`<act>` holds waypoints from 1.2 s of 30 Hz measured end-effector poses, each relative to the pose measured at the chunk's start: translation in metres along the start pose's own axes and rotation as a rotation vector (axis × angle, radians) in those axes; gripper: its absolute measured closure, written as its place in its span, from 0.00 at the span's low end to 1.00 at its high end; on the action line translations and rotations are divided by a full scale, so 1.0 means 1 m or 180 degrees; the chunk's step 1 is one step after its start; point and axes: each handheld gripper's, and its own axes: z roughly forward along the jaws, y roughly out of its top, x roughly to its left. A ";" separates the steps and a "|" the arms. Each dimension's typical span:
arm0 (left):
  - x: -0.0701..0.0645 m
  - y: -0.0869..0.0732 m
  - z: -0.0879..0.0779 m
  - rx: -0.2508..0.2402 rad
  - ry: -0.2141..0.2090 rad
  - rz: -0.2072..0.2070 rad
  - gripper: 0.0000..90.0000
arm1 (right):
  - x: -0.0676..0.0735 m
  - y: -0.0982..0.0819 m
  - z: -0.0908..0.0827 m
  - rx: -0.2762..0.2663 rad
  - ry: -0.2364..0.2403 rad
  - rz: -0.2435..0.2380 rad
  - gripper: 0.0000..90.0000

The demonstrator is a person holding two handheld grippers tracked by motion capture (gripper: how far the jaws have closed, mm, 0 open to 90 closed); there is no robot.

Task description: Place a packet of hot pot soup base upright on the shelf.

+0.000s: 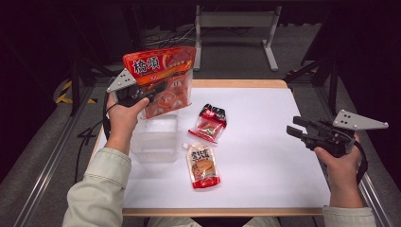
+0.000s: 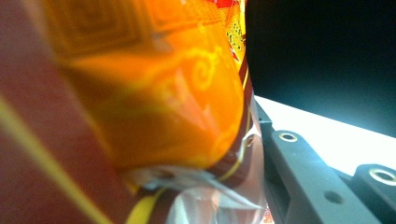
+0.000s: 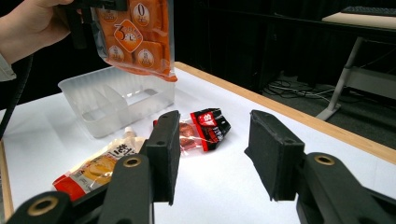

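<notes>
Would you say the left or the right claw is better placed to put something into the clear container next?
Probably the left claw: it is shut on the large orange snack bag, held above the clear container. The right claw is open, empty, off to the side.

My left hand holds the left gripper raised, its jaws clamped, forearm reaching up from below. My right hand holds the right gripper low and level, jaws spread apart with nothing between them.
</notes>
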 end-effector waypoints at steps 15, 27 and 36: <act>0.012 -0.018 -0.007 -0.0031 0.0095 -0.0194 0.79 | 0.000 -0.001 0.002 0.0018 0.0032 0.0001 0.61; 0.021 -0.035 -0.008 -0.0067 0.0266 -0.0341 0.79 | 0.000 -0.002 0.003 0.0026 0.0055 0.0000 0.62; 0.021 -0.041 -0.008 -0.0025 0.0472 -0.0345 0.79 | 0.001 -0.002 0.004 0.0053 0.0095 -0.0012 0.62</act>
